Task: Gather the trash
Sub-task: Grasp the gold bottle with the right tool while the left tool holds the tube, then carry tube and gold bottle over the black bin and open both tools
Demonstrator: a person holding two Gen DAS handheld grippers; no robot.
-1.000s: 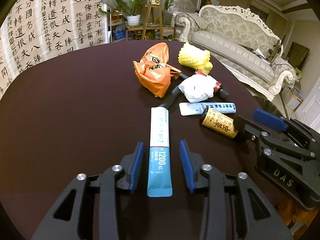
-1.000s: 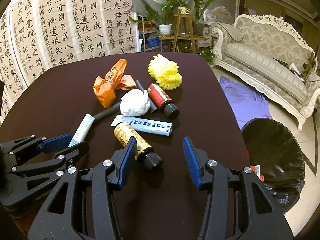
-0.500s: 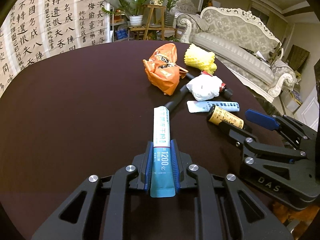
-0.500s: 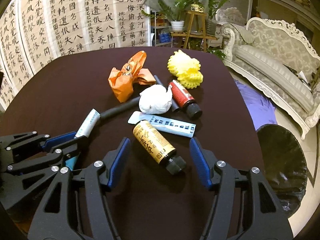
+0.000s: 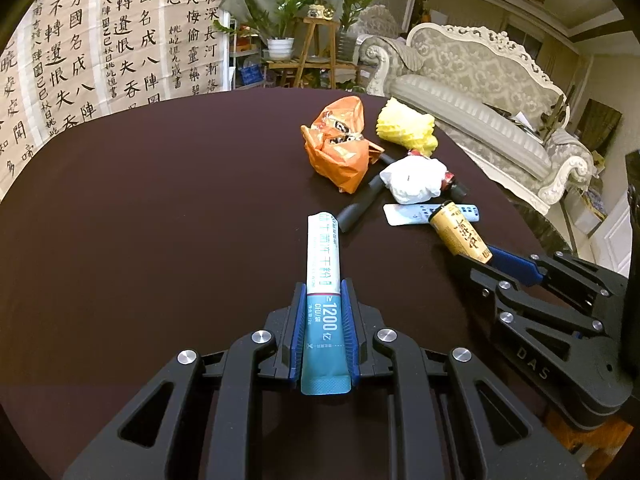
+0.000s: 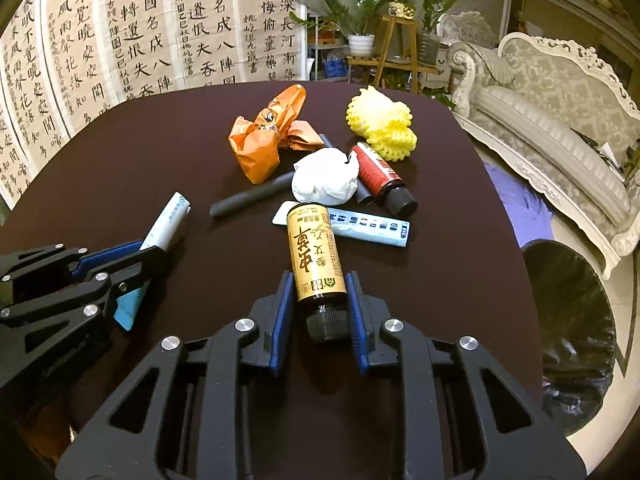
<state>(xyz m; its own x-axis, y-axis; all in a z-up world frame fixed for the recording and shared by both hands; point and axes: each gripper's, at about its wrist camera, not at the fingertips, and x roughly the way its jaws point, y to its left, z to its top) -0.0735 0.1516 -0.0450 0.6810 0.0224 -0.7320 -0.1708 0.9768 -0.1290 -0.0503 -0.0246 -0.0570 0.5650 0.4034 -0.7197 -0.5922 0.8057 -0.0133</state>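
Observation:
My left gripper is shut on a long white-and-teal sachet, which also shows in the right wrist view. My right gripper is shut on a small gold-labelled bottle with a black cap, seen in the left wrist view too. Both stay low over the dark table. Further on lie an orange wrapper, a yellow foam net, a white crumpled tissue, a red bottle, a pale blue sachet and a dark tube.
A bin lined with a black bag stands on the floor off the table's right edge. An ornate sofa is beyond it. A calligraphy hanging and plants stand behind the table.
The left gripper closed on the sachet and holds it. The right gripper moved over the gold bottle and closed on it, turning it in line with the fingers.

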